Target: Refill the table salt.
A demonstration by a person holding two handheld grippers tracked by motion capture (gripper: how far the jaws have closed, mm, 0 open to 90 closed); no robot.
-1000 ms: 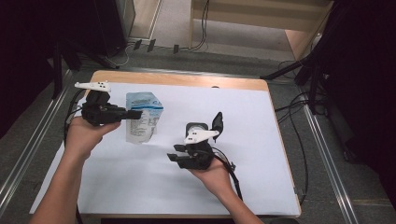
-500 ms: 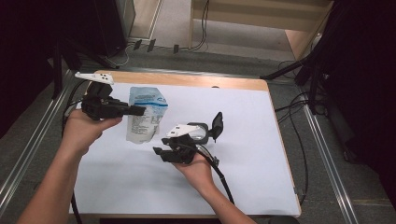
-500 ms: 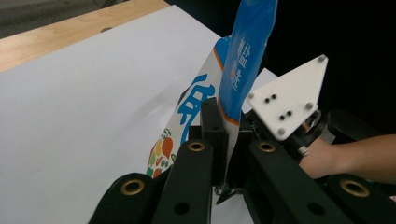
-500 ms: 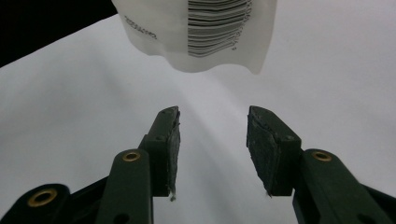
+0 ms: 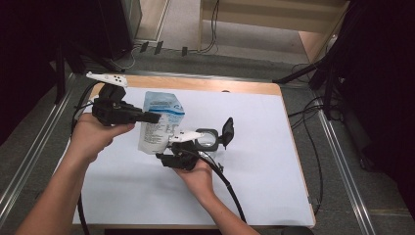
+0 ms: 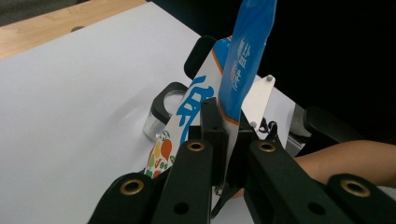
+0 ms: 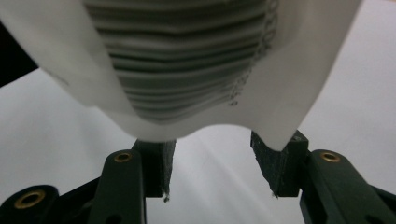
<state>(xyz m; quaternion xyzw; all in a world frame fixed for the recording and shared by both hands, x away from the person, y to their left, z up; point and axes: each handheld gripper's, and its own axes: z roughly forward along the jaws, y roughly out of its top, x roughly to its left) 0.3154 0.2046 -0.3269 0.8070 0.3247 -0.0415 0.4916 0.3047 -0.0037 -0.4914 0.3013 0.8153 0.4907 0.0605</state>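
Landmark: jar (image 5: 208,138), open, lid hinged back, on the white mat (image 5: 274,161).
Pouch (image 5: 159,122): I hold it in the air just left of the jar, upright, long axis roughly vertical, blue top edge up, barcode end down.
Left gripper (image 5: 149,117): jaws fully closed, pinching the pouch (image 6: 243,74) near its upper edge; I carry the whole weight here.
Right gripper (image 5: 166,157): in front of the jar, under the pouch's bottom end; jaws about half open and have just been opening.
Right gripper contact: the bottom edge (image 7: 205,116) hangs just above the two pads, right pad (image 7: 278,163) at the corner; I see no pinch.
Key relation: pouch lies straight above the right jaws, its bottom edge running across the gap.
Nearer hand: right, for the bottom end; left already has the top.
Judgement: next I likely raise the right jaws onto that bottom edge, then tip toward the jar.
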